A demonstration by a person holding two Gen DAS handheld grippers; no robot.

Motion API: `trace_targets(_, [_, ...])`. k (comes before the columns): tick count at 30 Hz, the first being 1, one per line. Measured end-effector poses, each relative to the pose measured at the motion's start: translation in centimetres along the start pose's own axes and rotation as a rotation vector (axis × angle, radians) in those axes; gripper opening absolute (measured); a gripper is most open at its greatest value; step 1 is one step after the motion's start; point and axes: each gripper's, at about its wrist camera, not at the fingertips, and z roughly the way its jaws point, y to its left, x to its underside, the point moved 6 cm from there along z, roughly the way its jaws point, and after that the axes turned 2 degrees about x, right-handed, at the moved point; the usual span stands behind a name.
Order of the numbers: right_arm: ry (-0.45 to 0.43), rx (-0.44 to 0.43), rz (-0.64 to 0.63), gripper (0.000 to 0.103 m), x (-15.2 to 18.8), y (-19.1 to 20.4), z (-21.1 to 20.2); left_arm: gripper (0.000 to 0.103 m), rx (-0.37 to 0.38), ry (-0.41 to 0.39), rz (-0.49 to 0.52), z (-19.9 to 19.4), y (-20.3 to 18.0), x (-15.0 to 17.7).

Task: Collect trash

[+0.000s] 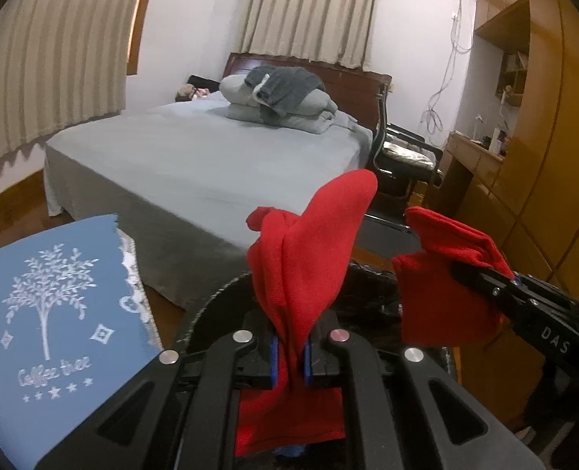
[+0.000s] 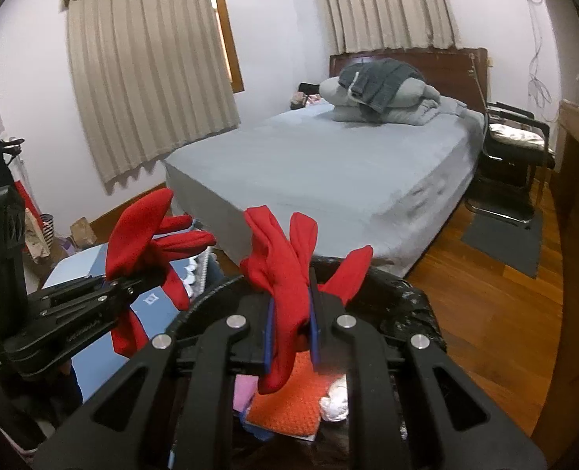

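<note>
Two hand-held grippers, each clamped on a red cloth, are held above a black-lined bin at the foot of a bed.

The left gripper (image 1: 289, 356) is closed on a red cloth (image 1: 309, 258), which is pinched between its blue pads and stands up above them, with a fold hanging below. The right gripper (image 2: 291, 331) is likewise closed on a second red cloth (image 2: 285, 274), whose ends fan upward. Both are positioned over the bin (image 2: 403, 305), lined with a black bag, in which an orange knitted item (image 2: 285, 403), a crumpled white wad (image 2: 334, 399) and a pink sheet (image 2: 244, 389) are seen. A blue cloth printed with a tree (image 1: 54, 313) lies just beside the bin. Behind it a grey-sheeted bed (image 1: 195, 160) bearing folded bedding (image 1: 281, 98) is shown.
</note>
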Motion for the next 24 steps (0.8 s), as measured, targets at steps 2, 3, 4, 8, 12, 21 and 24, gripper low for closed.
trace_targets(2, [0.011,0.010,0.002,0.013,0.2,-0.6,0.4,0.009,0.016,0.015,-0.002,1.0,-0.3,0.2])
trace_targets(3, [0.019,0.017,0.004,0.013,0.5,-0.9,0.8,0.009,0.022,0.022,-0.003,1.4,-0.5,0.2])
trace_targets(4, [0.027,0.024,0.007,0.015,0.7,-1.2,1.2,0.009,0.037,0.034,-0.003,2.0,-0.7,0.3])
trace_targets(8, [0.064,0.052,0.010,0.026,1.4,-2.3,2.7,0.051,0.081,0.087,-0.024,4.0,-1.2,0.6])
trace_targets(12, [0.091,0.069,0.017,0.051,2.2,-3.4,3.9,0.068,0.098,0.101,-0.033,4.3,-1.1,0.8])
trace_targets(21, [0.077,0.116,0.003,0.092,2.4,-3.6,3.5,0.087,0.024,0.064,-0.063,2.2,1.4,0.0])
trace_targets(24, [0.069,0.108,-0.008,0.094,2.1,-3.0,2.8,0.094,-0.035,0.035,-0.044,0.3,2.4,-0.3])
